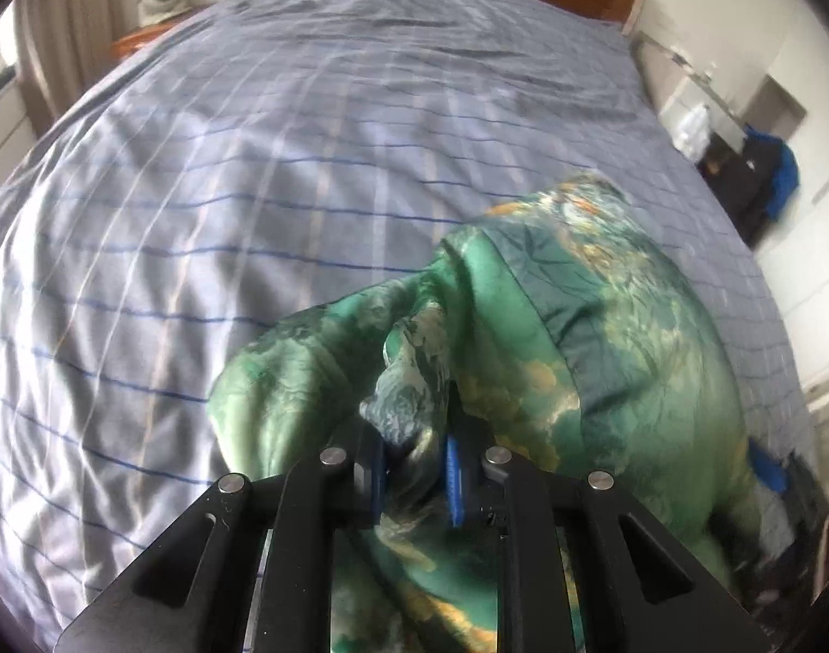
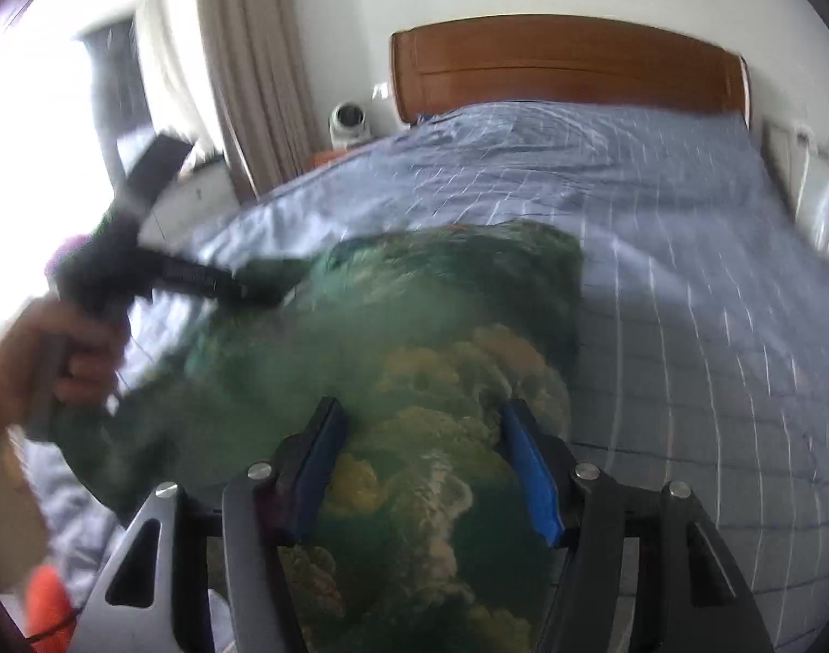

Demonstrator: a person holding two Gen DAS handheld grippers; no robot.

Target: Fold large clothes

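A large green garment [image 1: 605, 337] with a yellow and white floral print lies bunched on the near part of the bed. My left gripper [image 1: 414, 468] is shut on a twisted fold of it. In the right wrist view the same garment [image 2: 414, 359] hangs in a heap in front of me. My right gripper [image 2: 425, 462] is open, its blue pads either side of the cloth without pinching it. The left gripper [image 2: 251, 285], held in a hand [image 2: 60, 359], grips the garment's left edge in that view. The picture is blurred by motion.
The bed [image 1: 251, 163] has a wrinkled grey-blue checked sheet and a wooden headboard [image 2: 566, 71]. A nightstand with a round white device [image 2: 349, 122] and curtains [image 2: 251, 81] stand at the far left. Clutter and dark bags [image 1: 757, 185] line the right side of the bed.
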